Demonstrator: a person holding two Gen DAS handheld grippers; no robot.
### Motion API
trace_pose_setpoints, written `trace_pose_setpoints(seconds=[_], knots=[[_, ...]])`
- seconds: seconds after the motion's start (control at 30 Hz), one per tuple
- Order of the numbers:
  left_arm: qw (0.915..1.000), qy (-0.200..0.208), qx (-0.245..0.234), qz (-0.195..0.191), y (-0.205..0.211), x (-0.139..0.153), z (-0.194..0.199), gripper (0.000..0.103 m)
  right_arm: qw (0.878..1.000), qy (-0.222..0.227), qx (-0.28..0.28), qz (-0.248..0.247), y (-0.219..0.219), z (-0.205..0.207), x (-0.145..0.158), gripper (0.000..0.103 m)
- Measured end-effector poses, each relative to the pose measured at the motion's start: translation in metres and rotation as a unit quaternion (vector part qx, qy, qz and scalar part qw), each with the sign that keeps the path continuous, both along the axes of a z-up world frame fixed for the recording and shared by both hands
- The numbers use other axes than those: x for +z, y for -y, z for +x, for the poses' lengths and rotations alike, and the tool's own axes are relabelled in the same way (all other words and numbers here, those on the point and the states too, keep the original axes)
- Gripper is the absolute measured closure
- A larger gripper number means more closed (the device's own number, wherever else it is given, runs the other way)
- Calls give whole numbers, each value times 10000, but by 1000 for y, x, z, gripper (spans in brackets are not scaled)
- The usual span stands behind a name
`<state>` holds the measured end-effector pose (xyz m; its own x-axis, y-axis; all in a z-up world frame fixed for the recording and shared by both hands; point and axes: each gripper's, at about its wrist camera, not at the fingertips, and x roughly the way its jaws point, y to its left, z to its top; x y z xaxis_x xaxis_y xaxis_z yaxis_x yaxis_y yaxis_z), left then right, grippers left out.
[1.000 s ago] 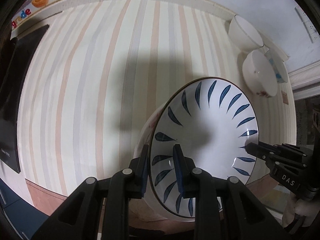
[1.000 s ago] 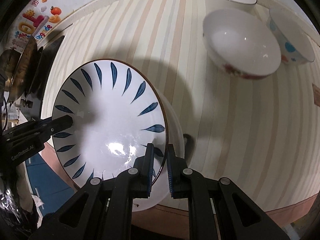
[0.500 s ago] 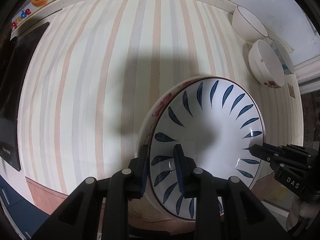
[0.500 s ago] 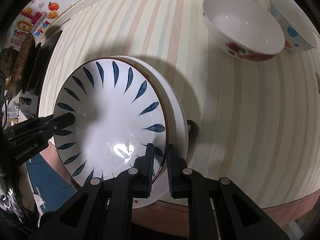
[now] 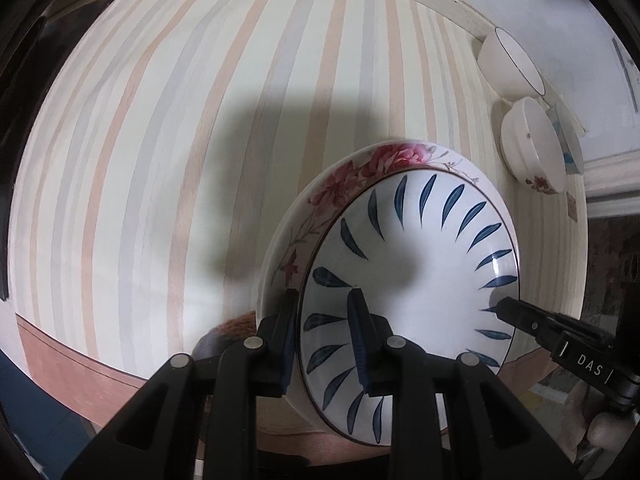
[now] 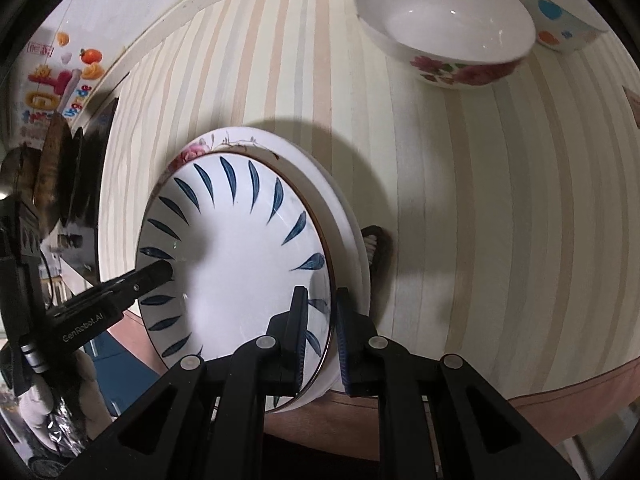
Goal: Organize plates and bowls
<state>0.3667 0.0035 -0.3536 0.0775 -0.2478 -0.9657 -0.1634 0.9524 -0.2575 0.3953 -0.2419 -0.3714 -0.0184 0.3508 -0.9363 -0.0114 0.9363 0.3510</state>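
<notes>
The left gripper [image 5: 324, 338] is clamped on the near-left rim of the blue plate [image 5: 412, 256], one finger inside the plate, the other outside. The right gripper [image 6: 320, 330] pinches the same plate's opposite rim, jaws nearly closed on it. In the left view the right gripper's tips show at the plate's right edge; in the right view the left gripper's tips show at its left edge.

The table [image 5: 160, 140], covered in pale stripes, fills most of both views. The blue plate sits over a floral plate [image 5: 348, 178] at the table's near edge; whether the two touch cannot be told. Well apart, at the far right, stand three bowls close together: a floral bowl [image 6: 444, 28], a plain white bowl [image 5: 508, 62] and a dotted bowl [image 6: 560, 16]. A dark slab [image 5: 92, 4] lies at the far left.
</notes>
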Motion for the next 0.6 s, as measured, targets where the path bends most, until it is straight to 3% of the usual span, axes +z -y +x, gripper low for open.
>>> trace_pose_setpoints(seconds=[0.17,0.37,0.6], knots=[[9999,11,123,-2,-4,3,-5,81,9998,42,-143,126,5,-2,2,86],[9993,107,172,302,-1,16,-14,81,9992,273,88,-277,-2,-6,15,84],[9943,480,-9,947,16,59,-49,80,9940,649,323,-816,-13,-27,49,60]])
